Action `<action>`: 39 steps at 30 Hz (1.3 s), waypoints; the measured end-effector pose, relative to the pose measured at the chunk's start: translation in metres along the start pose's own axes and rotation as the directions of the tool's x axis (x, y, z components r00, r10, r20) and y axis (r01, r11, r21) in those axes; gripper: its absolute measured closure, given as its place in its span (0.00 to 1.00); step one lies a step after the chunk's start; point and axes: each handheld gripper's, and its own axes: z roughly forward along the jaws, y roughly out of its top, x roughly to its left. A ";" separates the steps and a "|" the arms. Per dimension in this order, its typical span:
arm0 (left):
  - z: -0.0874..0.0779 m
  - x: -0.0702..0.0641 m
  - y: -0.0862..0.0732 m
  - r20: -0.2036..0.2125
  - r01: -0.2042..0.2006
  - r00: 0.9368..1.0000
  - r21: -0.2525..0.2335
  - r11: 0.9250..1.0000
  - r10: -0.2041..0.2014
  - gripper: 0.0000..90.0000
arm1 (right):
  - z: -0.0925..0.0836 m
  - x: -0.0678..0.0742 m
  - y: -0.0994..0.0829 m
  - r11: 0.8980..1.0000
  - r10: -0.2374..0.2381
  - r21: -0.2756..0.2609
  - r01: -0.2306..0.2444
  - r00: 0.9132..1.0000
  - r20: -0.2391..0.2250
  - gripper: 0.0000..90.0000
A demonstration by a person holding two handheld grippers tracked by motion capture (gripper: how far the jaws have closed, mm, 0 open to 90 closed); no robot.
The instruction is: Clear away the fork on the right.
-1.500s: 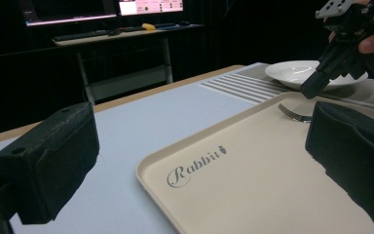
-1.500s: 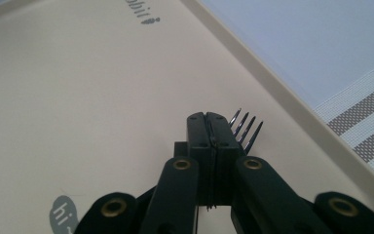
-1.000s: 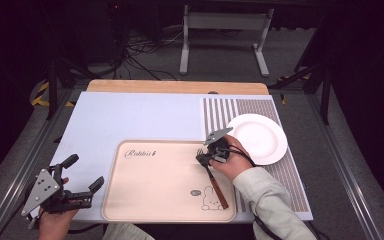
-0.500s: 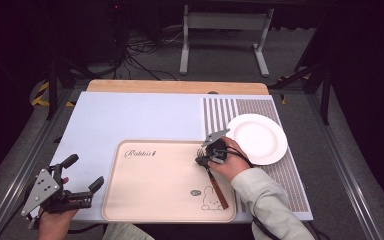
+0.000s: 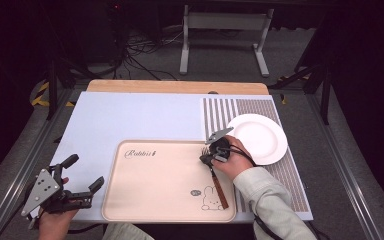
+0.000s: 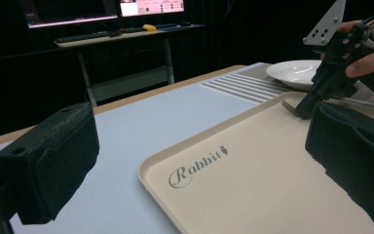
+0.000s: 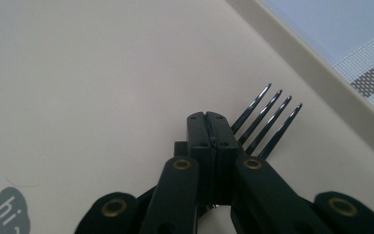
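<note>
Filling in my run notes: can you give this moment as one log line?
right gripper: shut, over fork | fork: on tray | left gripper: open, off tray

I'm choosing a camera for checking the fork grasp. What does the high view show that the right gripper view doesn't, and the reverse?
High view adds: the white plate on the striped mat, the open left gripper left of the beige tray, and the fork's brown handle. Right gripper view adds: the four tines close up beside its jaws, which are pressed shut. Both share: the tray and the right gripper at the fork's neck; whether it pinches the fork is unclear.
</note>
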 end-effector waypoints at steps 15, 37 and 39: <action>0.000 0.000 0.000 0.002 0.001 1.000 0.000 1.000 -0.001 0.00 | -0.009 -0.010 -0.008 0.999 0.035 0.010 -0.035 0.998 0.043 1.00; 0.000 0.000 0.000 0.003 0.001 1.000 0.002 1.000 -0.001 0.00 | -0.005 -0.007 -0.004 0.999 0.026 0.020 -0.027 0.999 0.035 1.00; 0.000 0.000 0.000 0.003 0.000 1.000 0.003 1.000 0.000 0.00 | -0.006 -0.009 -0.006 0.999 0.042 0.017 -0.042 0.998 0.046 1.00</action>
